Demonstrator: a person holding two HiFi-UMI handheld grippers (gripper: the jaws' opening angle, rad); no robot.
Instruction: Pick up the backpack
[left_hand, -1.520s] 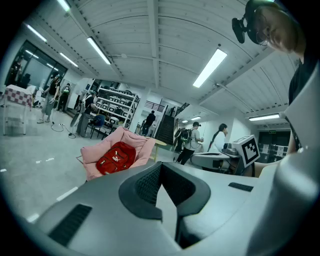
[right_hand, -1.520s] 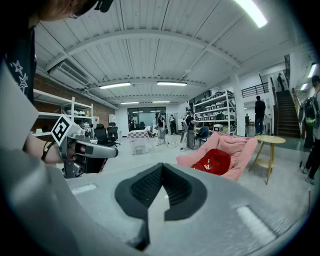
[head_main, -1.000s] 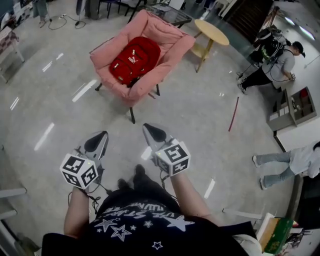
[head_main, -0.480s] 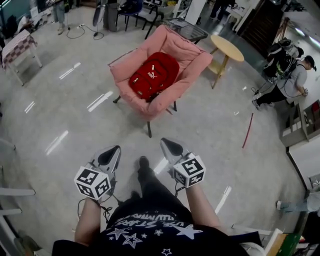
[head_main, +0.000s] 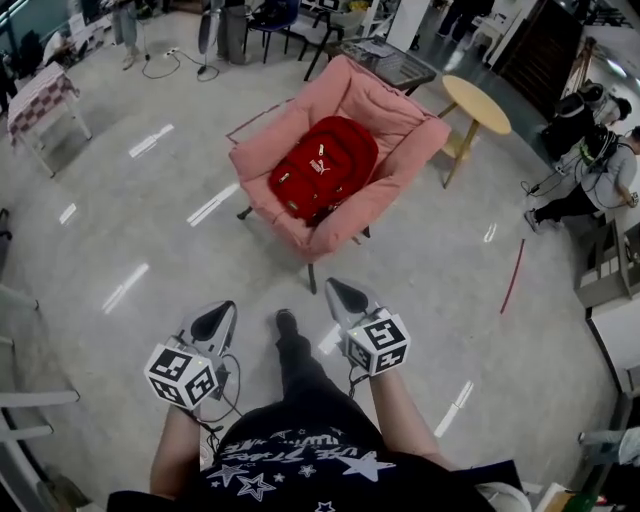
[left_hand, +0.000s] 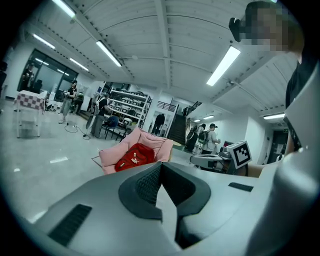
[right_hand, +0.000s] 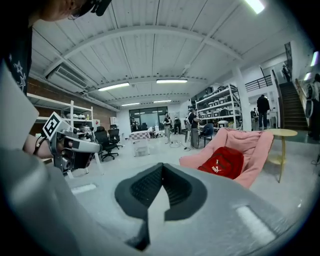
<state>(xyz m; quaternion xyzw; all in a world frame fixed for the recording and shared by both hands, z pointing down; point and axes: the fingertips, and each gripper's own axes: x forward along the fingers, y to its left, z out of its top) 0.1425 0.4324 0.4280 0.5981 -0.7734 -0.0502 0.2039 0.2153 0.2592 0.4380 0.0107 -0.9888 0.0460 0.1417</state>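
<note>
Nearing red backpack (head_main: 322, 168) in pink chair (head_main: 405, 125), closer than a second ago | left gripper (head_main: 214, 320), right gripper (head_main: 345, 296): fingers closed, empty | reach still ahead.

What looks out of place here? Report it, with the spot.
Nothing spilled or broken. The red backpack lies on the seat of the pink chair, and a thin red strip, rod or tape, lies alone on the floor to its right.

Head view looked steeply down; both gripper views faced nearly level, all sharing the distant red backpack (head_main: 322, 168).
</note>
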